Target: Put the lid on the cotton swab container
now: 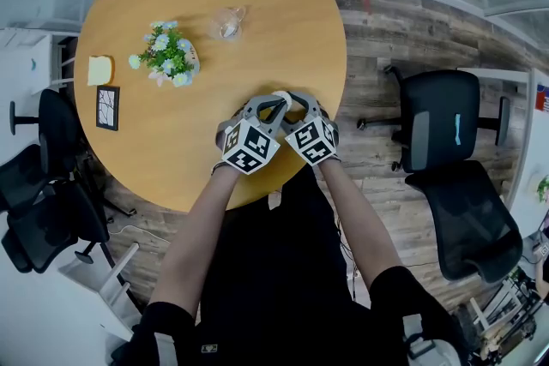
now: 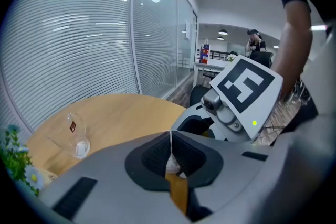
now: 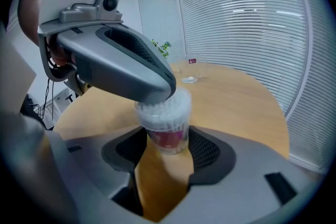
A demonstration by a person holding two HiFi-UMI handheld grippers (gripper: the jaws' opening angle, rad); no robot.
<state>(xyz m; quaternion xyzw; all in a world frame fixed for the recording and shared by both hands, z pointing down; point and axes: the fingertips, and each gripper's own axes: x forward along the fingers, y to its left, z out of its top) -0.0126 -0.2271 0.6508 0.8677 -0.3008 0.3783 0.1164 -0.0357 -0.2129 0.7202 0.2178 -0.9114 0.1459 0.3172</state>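
The clear cotton swab container, full of white swabs and with a pink label, stands on the round wooden table near its front edge. My right gripper is shut on its sides. My left gripper comes in from the left with its tips on the container's top, over the clear lid. In the left gripper view its jaws meet on a thin pale edge, with white showing just below. In the head view both grippers meet at the container, which is mostly hidden.
An empty glass lies at the table's far side and a small flower pot stands at the left. Near the left edge are a yellow block and a black frame. Office chairs stand at the right.
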